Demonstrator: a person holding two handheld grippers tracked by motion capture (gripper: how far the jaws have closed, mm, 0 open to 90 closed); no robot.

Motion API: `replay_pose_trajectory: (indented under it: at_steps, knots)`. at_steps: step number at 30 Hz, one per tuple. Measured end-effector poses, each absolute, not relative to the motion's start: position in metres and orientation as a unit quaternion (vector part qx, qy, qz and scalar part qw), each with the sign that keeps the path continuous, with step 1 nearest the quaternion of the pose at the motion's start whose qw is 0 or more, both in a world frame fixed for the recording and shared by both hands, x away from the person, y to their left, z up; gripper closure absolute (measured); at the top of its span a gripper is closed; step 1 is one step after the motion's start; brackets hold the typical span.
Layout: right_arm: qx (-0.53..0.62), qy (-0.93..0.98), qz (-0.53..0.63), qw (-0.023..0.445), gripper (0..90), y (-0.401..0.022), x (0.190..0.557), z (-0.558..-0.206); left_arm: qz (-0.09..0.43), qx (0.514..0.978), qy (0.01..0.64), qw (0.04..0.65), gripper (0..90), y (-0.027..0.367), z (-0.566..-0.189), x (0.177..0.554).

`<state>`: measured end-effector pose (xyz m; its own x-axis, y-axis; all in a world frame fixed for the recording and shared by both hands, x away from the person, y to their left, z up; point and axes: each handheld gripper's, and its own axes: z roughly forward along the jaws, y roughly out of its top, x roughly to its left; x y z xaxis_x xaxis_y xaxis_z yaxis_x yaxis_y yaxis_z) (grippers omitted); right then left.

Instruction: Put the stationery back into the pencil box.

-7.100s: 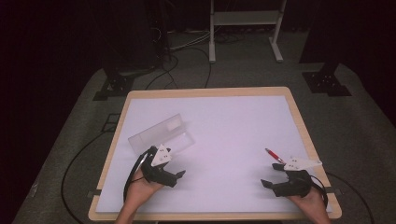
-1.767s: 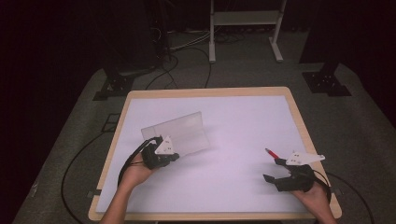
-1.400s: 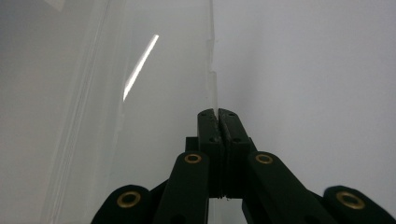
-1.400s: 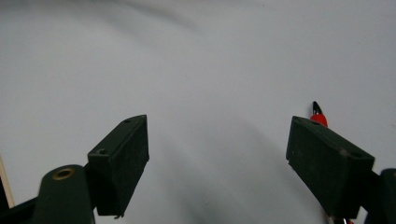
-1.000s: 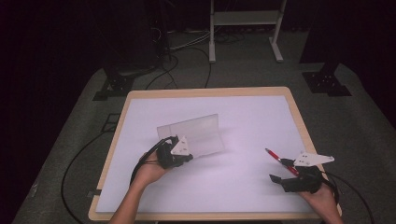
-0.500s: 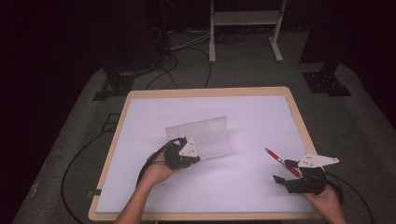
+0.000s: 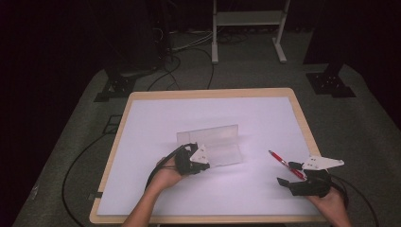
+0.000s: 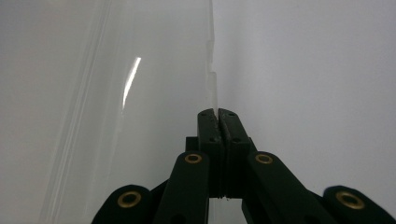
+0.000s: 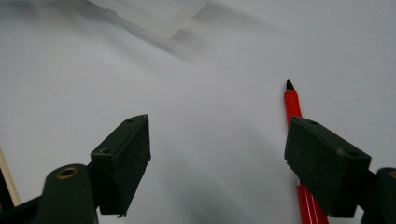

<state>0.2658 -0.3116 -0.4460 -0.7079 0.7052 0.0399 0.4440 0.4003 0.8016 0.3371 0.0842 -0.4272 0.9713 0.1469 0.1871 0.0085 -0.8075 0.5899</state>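
A clear plastic case lies near the middle of the white table, with one panel standing up behind its flat part. My left gripper is shut on the case's near left edge. In the left gripper view the jaws pinch a thin clear wall between their pads. A red pen with a black tip lies at the front right. My right gripper stands open just beside it. In the right gripper view the pen runs under the right jaw of my right gripper, with bare table between the jaws.
The table has a wooden rim. Behind it on the grey floor are a white metal stand, black cables and black stand feet. A corner of the clear case shows far off in the right gripper view.
My left gripper has carried the clear case to the right and a little nearer, toward the table's middle. The right gripper and the red pen have stayed where they were.
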Motion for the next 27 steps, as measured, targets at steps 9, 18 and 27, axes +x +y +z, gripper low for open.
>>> replay_pose_trajectory:
  at_steps: [9,18,27]
  knots:
    - [0.346,0.825,0.420,0.153,21.9,-0.308,0.267,-0.446,0.102,0.945,0.024,0.309,89.5,0.073,-0.432,0.334]
    - [0.347,0.825,0.419,0.152,21.9,-0.308,0.268,-0.447,0.092,0.943,0.014,0.318,89.6,0.065,-0.438,0.329]
    - [0.344,0.825,0.420,0.155,21.9,-0.309,0.268,-0.446,0.081,0.948,0.000,0.308,89.5,0.059,-0.446,0.327]
